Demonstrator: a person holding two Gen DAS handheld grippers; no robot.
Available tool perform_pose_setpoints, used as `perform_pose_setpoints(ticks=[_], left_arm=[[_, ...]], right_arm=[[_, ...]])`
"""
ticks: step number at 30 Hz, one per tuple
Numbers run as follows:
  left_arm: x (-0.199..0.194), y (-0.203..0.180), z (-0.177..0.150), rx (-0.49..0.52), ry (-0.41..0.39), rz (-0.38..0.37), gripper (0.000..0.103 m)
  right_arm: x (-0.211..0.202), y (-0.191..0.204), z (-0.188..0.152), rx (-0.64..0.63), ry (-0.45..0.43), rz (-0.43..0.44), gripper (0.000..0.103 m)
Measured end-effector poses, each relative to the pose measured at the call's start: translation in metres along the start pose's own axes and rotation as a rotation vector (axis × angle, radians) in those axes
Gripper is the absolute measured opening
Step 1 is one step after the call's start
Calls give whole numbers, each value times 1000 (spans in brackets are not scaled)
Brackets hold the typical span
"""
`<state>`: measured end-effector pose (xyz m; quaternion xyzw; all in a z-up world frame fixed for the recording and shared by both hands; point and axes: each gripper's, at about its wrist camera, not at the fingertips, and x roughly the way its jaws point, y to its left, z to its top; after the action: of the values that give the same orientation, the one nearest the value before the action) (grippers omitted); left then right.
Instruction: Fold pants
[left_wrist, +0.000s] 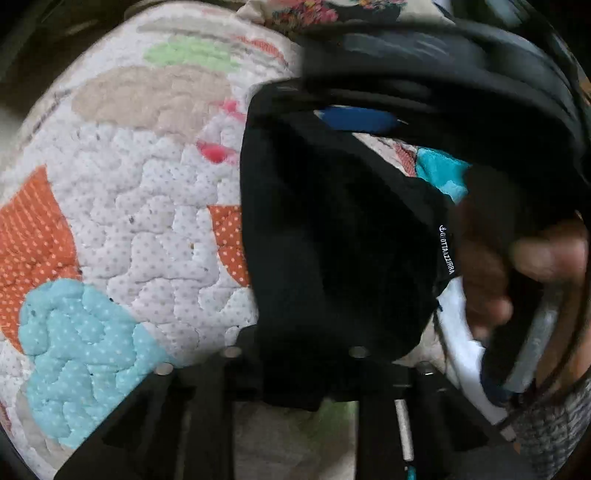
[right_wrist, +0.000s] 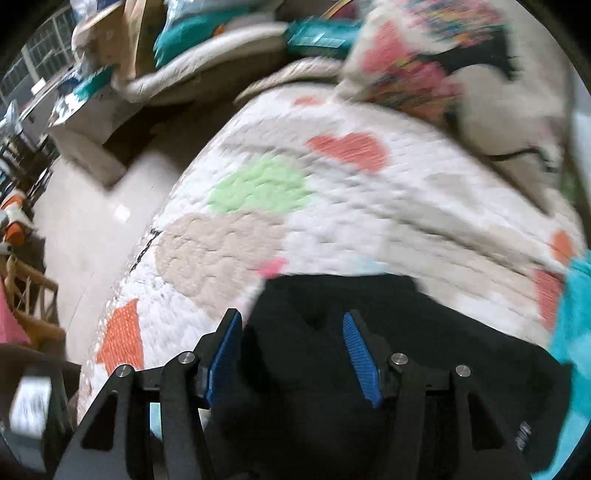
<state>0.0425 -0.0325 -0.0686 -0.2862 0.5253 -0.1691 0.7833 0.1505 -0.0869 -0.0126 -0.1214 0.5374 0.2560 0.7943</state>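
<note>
The black pants (left_wrist: 332, 240) hang lifted over a patchwork quilt (left_wrist: 147, 206). In the left wrist view the cloth drapes over my left gripper (left_wrist: 295, 369) and hides its fingertips; it looks shut on the fabric. The right gripper's black body and a blue pad (left_wrist: 354, 118) show at the upper right, with a hand (left_wrist: 517, 258) beside it. In the right wrist view my right gripper (right_wrist: 291, 354) is open, its blue pads (right_wrist: 360, 354) apart over the black pants (right_wrist: 369, 369) lying on the quilt (right_wrist: 332, 206).
A floral pillow (right_wrist: 461, 81) lies at the quilt's far end. A turquoise cloth (right_wrist: 572, 332) sits at the right. The bed's left edge drops to a pale floor (right_wrist: 92, 229), with boxes and bedding (right_wrist: 147, 74) beyond it.
</note>
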Motion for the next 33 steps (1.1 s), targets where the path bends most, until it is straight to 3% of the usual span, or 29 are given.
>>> perform_pose_setpoints(ticks=[2, 3, 9, 18, 21, 23, 27, 30, 33], left_arm=[[0, 2, 3, -21, 9, -1, 15], [-2, 4, 3, -28, 12, 3, 13], [-27, 27, 13, -116, -23, 23, 12], [-76, 100, 30, -323, -138, 90, 15], [-83, 113, 28, -386, -134, 78, 22], [-88, 116, 26, -408, -132, 56, 23], [-105, 117, 27, -426, -182, 37, 27], [-123, 123, 27, -447, -254, 43, 32], [-143, 144, 19, -470, -274, 39, 34]], right_arm=[[25, 11, 6, -20, 73, -8, 32], [33, 17, 7, -27, 111, -17, 22], [24, 34, 24, -7, 76, -2, 17], [41, 95, 74, -56, 55, 50, 18], [64, 101, 85, -23, 93, 49, 32], [54, 96, 86, 7, 68, 83, 33], [-12, 48, 73, 110, -88, 151, 56], [-56, -12, 39, 236, -161, 152, 57], [-69, -55, -11, 343, -170, 149, 57]])
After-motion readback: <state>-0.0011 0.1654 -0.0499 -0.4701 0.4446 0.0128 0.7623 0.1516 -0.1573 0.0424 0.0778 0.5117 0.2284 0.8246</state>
